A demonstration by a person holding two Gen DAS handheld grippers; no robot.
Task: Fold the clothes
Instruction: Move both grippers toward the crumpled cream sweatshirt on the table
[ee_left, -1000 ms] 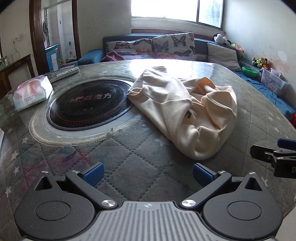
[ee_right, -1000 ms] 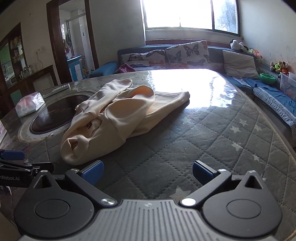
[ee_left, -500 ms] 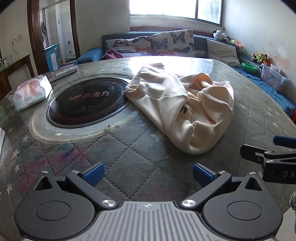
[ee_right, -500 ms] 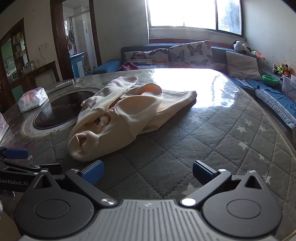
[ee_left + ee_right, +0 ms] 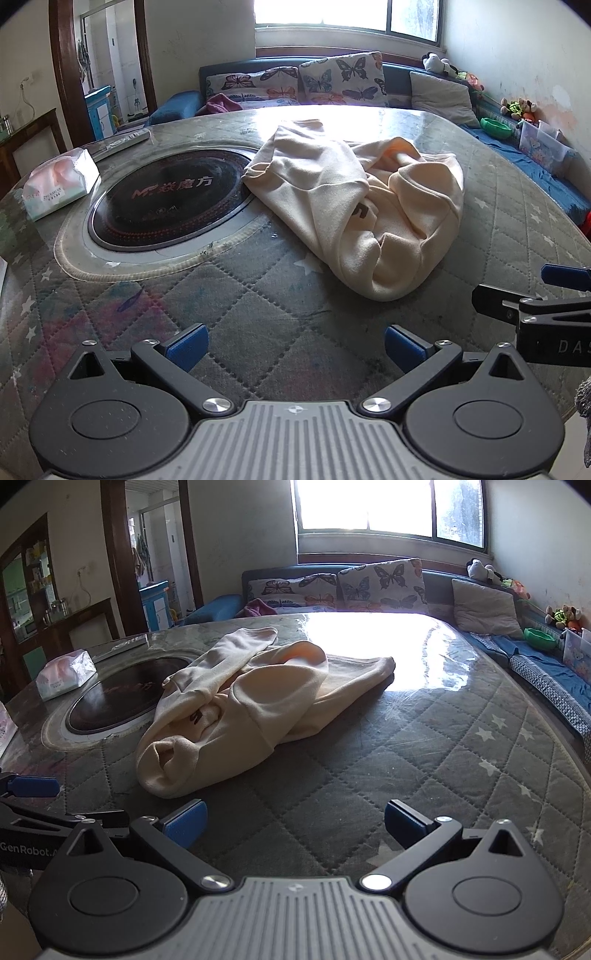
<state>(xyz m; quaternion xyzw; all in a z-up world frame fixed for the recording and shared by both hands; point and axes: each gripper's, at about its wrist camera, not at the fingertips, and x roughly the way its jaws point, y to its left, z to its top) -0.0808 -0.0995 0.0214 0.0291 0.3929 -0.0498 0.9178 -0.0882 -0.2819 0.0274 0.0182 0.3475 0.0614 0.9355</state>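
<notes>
1. Left wrist view: the left tool [image 5: 293, 341] hangs over the near edge of the round worktop with its grey quilted, star-patterned cover [image 5: 236, 317], blue-padded fingers spread wide and holding nothing. The crumpled cream fleece garment [image 5: 354, 206] lies ahead and to the right, its left edge lapping the black round glass cooktop set into the middle [image 5: 166, 199]. A white soft pack of tissues [image 5: 61, 182] sits far left, well apart from the cloth.
2. In that same view the right tool [image 5: 532, 291] shows at the right edge, near the garment's closest bulge but not touching it.
3. Right wrist view: the right tool [image 5: 293, 821] is likewise spread wide and empty. The garment [image 5: 236, 716] lies ahead and to the left, a rolled opening — cuff or hem, I cannot tell which — facing the camera.
4. Judgement: folding has not begun; this is the approach. Next, each tool likely needs a separate edge to pinch, so the bundle can be lifted and spread flat first.
</notes>
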